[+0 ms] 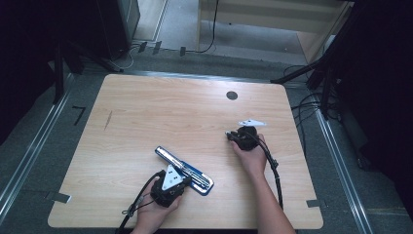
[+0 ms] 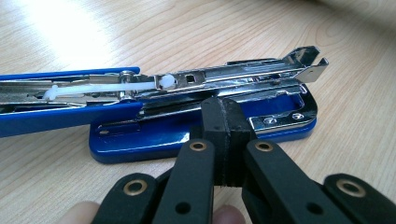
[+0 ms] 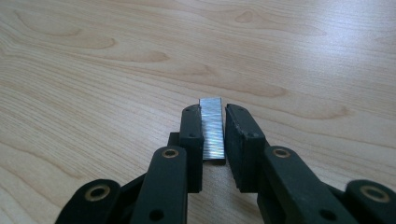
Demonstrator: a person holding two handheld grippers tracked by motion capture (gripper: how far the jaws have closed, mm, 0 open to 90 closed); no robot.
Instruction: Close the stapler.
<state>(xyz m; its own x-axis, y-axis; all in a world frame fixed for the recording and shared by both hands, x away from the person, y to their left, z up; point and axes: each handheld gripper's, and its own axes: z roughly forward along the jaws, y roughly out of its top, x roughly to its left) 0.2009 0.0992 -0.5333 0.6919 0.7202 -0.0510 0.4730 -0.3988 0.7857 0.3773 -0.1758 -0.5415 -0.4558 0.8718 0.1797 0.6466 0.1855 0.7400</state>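
While your left gripper [image 2: 223, 140] sits with jaws together against the one open stapler [image 2: 196, 93], your right gripper [image 3: 212, 135], well right of the stapler, pinches one staple strip [image 3: 211, 130]

Opened blue stapler [image 2: 201, 100] flat on table (staple strip [image 3: 211, 130] well apart)
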